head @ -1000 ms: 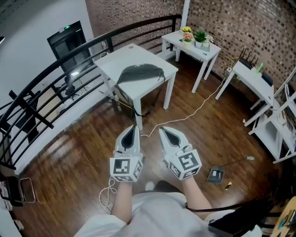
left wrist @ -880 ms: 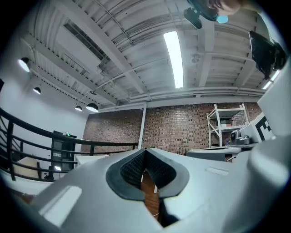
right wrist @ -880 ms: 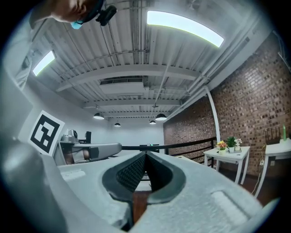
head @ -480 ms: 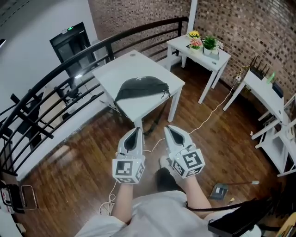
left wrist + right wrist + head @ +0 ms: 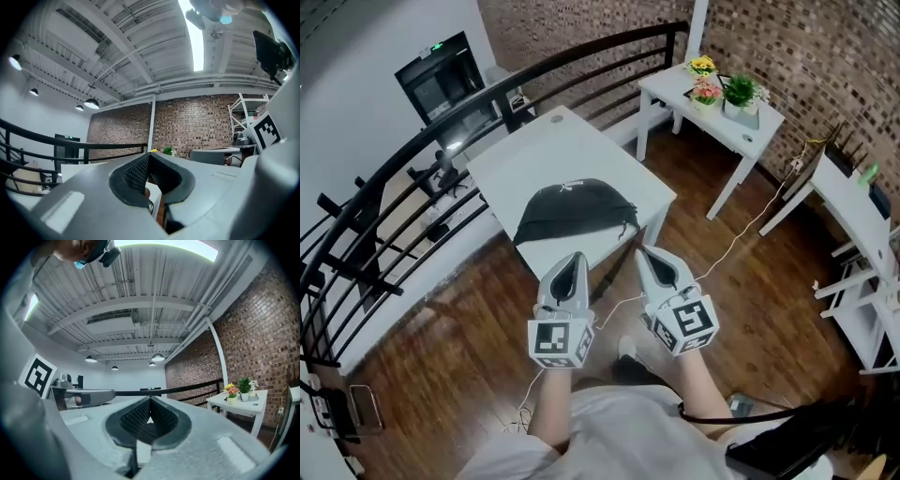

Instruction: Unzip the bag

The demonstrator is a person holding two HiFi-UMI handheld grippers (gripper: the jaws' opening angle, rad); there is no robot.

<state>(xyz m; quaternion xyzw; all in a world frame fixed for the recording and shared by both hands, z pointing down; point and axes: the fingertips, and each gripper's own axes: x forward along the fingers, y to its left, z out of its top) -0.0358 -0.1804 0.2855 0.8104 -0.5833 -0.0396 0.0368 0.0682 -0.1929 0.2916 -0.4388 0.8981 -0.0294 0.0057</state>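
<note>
Nearer the surface [image 5: 546,148] than a second ago, with the bag [image 5: 572,211] now just beyond the tips rather than well ahead across the wooden floor [image 5: 441,319].

Head view: finds the left tongs [image 5: 577,256] and the right tongs [image 5: 639,251] side by side, pointing forward and level, each shut to a point and holding nothing. Puts the dark bag flat on the near part of the white surface, straight ahead of the left tongs and ahead-left of the right tongs, touched by neither. Shows a black railing [image 5: 487,103] curving beyond and to the left of both tongs, and a smaller surface [image 5: 741,131] bearing potted flowers [image 5: 706,91] well ahead and right of the right tongs.

Left gripper view: looks along the left tongs [image 5: 149,156], ribbed pads pressed together at the tip, nothing between them. Catches the railing [image 5: 93,146] off to the left and a brick wall [image 5: 197,122] ahead.

Right gripper view: looks along the right tongs [image 5: 150,401], likewise closed and empty. Places the smaller surface [image 5: 234,404] with its flowers [image 5: 230,390] to the right of the tip, the railing [image 5: 187,389] straight beyond.
</note>
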